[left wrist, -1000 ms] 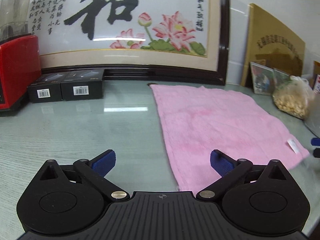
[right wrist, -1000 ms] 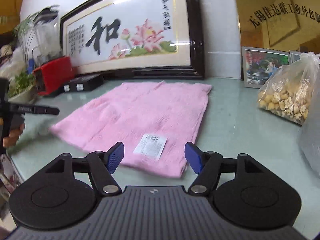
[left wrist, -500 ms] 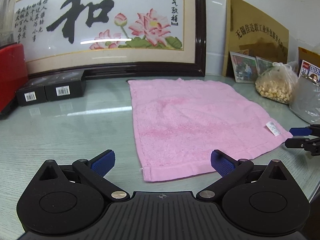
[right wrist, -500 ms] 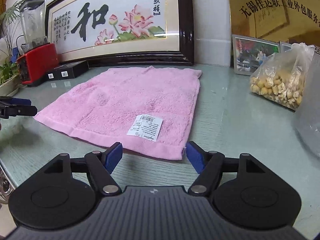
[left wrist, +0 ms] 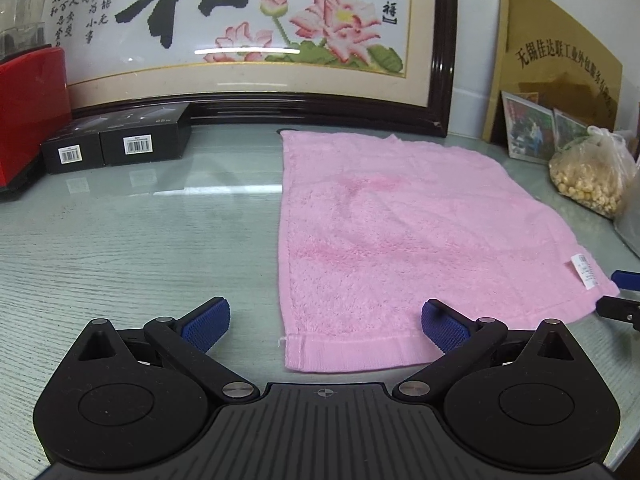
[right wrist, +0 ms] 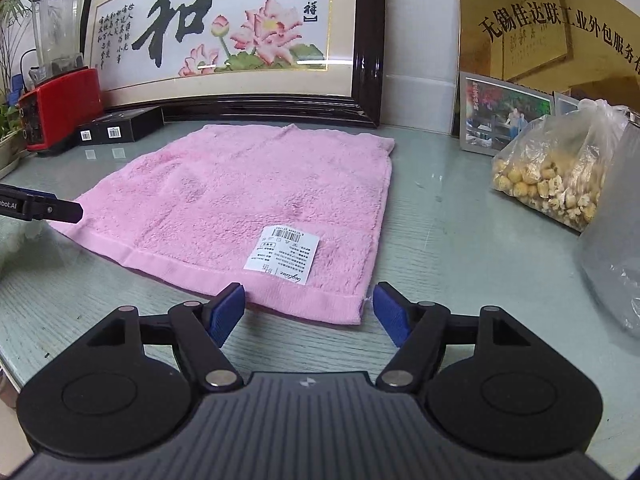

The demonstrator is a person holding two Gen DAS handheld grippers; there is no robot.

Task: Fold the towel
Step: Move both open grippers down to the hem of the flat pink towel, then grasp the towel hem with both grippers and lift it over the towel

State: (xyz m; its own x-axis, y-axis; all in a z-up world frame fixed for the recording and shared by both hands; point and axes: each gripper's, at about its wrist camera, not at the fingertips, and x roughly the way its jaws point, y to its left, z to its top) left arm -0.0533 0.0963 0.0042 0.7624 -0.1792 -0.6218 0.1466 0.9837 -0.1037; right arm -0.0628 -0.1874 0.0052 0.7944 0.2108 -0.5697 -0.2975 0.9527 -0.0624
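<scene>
Blender (right wrist: 60,76) with red base stands at far left, two black boxes (left wrist: 120,144) beside it, both well clear of the work area. Left gripper (left wrist: 324,326) hovers at the near left corner of the towel (left wrist: 400,240); jaws stand wide apart, nothing between the pads, hem lying just ahead of them. The towel lies flat and unfolded on the glass-topped table (left wrist: 140,240), far edge near the framed picture (left wrist: 240,32). Right gripper (right wrist: 308,312) is likewise spread, holding nothing, lined up on the near right corner beside the paper label (right wrist: 282,254). A bag of snacks (right wrist: 552,172) sits further right, apart from the cloth.

Handling: the terry pile is probably light, limp and non-fragile; it will likely drape and slide easily on glass. Grip each near corner at the stitched hem.
</scene>
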